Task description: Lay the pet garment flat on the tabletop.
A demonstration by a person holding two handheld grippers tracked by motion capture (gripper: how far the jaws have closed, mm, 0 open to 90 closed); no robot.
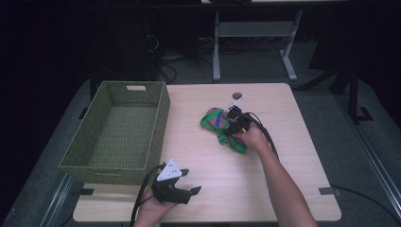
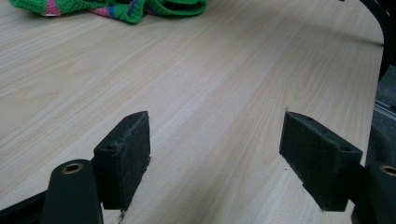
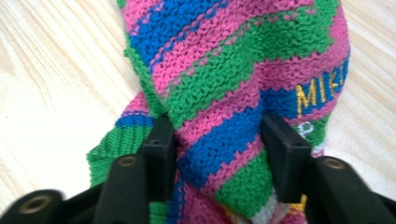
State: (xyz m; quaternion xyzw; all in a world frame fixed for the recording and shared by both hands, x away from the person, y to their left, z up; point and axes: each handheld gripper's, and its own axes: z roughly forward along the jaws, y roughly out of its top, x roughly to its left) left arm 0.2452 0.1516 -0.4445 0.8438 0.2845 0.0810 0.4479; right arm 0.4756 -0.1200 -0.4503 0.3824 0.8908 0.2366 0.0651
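One woven basket (image 1: 116, 130), olive green and rectangular with a slot handle cut in its far wall, stands on the left part of the desk (image 1: 198, 189); its interior holds nothing. Its walls show a tight, even weave and slope slightly outward toward the rim.

Right of centre on the desk lies a knitted garment (image 1: 218, 126), bunched into a heap, with stripes of green, pink and blue. In the right gripper view the knit (image 3: 224, 70) appears as coarse ribbed stitches, with yellow lettering partly visible on a blue band. The right tool (image 1: 235, 122) is over this garment, and its two black jaws are closed on a fold of the fabric, which rises between them.

The left tool (image 1: 178, 188) rests near the front edge of the desk, just in front of the basket, with a grey three-cornered plate on top. Its jaws stand wide apart over bare wood, with nothing between their dark padded faces.

The desk top is pale wood-grain laminate with rounded corners. Beyond it, grey floor, cables and the metal legs of another table stand in a dim room.
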